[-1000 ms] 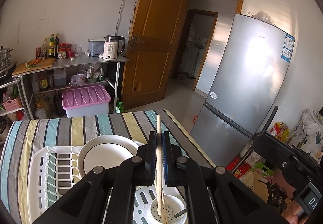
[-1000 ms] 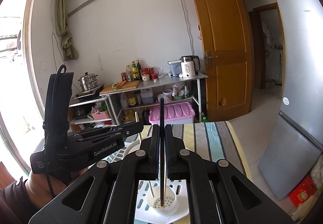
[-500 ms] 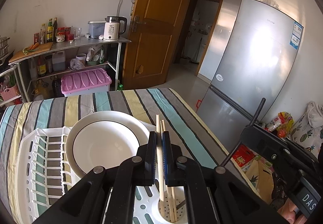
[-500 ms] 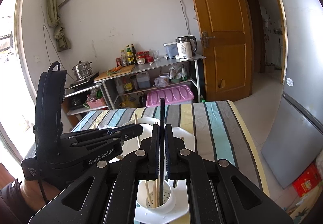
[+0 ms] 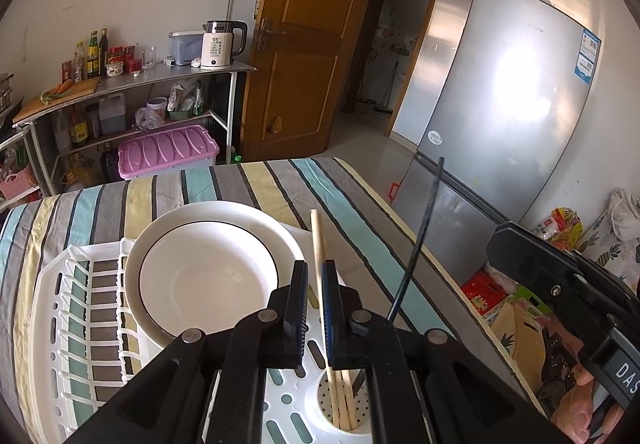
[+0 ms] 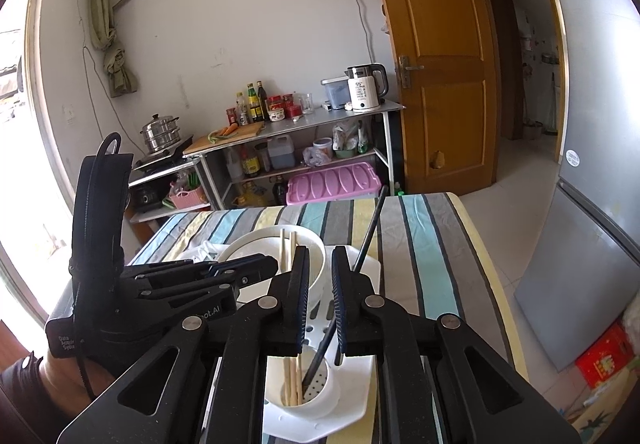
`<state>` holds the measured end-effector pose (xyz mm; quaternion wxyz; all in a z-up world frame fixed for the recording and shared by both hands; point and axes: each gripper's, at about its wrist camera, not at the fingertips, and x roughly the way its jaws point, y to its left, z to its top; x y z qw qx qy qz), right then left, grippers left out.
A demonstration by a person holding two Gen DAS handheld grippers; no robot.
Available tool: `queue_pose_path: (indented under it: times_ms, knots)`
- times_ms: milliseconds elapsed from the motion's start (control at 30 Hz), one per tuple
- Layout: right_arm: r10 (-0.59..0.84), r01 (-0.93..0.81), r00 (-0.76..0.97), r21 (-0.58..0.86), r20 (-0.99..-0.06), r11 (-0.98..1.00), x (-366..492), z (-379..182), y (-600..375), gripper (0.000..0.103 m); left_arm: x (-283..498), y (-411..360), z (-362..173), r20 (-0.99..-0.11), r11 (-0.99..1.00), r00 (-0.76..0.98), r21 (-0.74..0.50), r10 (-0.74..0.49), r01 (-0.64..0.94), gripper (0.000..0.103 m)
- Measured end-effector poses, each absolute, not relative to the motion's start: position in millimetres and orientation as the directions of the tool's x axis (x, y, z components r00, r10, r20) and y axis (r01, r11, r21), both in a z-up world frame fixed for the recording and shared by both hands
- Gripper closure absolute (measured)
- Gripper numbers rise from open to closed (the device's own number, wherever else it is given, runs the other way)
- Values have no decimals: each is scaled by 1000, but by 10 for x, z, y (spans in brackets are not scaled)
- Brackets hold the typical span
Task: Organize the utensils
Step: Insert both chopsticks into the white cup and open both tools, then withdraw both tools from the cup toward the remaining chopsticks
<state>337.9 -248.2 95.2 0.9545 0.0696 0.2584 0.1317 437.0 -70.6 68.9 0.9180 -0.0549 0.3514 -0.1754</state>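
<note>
Chopsticks: wooden pair (image 5: 320, 264) is standing in the cup (image 6: 304, 394) at the rack's (image 5: 80, 308) corner, tips down among the holes.
Left claw (image 5: 315, 308): it is pinching one wooden stick near mid-length, jaws almost together.
Right claw (image 6: 320, 300): its jaws have just been opening; the black stick (image 6: 366, 240) is leaning free between them, tip in the cup, pads not pressing it.
Handling: sticks are looking light, stiff and smooth, likely to slide or pivot in a loose grip; taking them near the middle is probably steadiest.
Cup: it is looking light, so a sideways tug could tip it.
Around: a white bowl (image 5: 208, 268) is sitting in the rack just beside the cup; the rack is resting on the striped surface (image 5: 248, 183).
In the way: each claw is crowding the other over the cup.
</note>
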Motion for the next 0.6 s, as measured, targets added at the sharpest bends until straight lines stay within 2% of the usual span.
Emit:
queue_pose_path:
  times_ms: [200,600]
  knots:
    - [276,-207,834,193,-478,959,3158,938,-2486,88,4077,-585,753,-615,941,713,-196,-338,277,97]
    - [273,-195,841,209,-467,958,2255,870,-2466,87,2861,-251,852,-569,951,763,-133,-305,281,97]
